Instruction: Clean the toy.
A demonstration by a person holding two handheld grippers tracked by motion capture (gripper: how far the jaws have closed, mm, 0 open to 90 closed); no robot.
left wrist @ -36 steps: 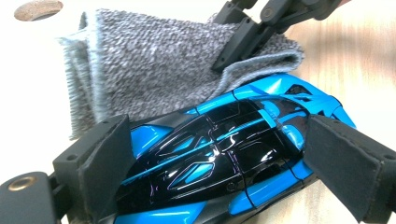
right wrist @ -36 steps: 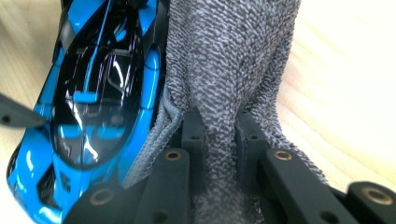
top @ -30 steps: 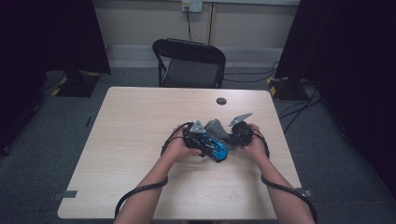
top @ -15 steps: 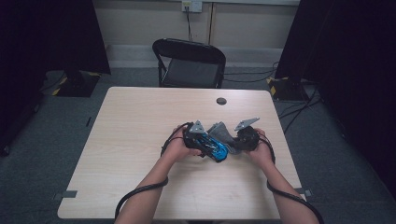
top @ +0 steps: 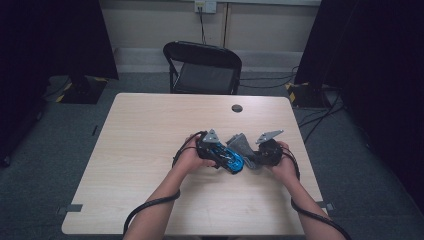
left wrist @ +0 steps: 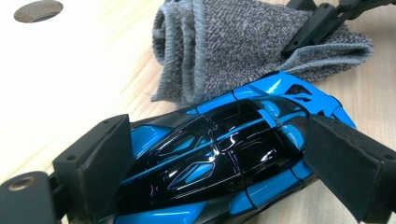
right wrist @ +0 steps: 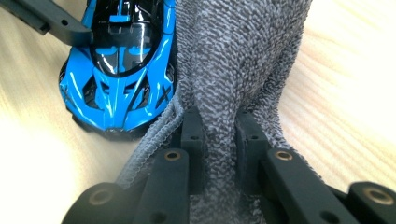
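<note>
Clearly, left tongs (left wrist: 219,163): clamped across blue toy car (left wrist: 224,154).
Right tongs (right wrist: 219,135): pinching grey cloth (right wrist: 243,60).
Risk: wiping could nudge the glossy car loose onto bench (top: 150,150).

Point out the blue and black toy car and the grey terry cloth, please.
blue and black toy car (left wrist: 215,158): left gripper view, glossy roof.
grey terry cloth (right wrist: 233,60): right gripper view, bunched middle.

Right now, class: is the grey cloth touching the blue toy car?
Touching. The right gripper view shows the grey cloth pressed along the blue toy car with no gap.
</note>
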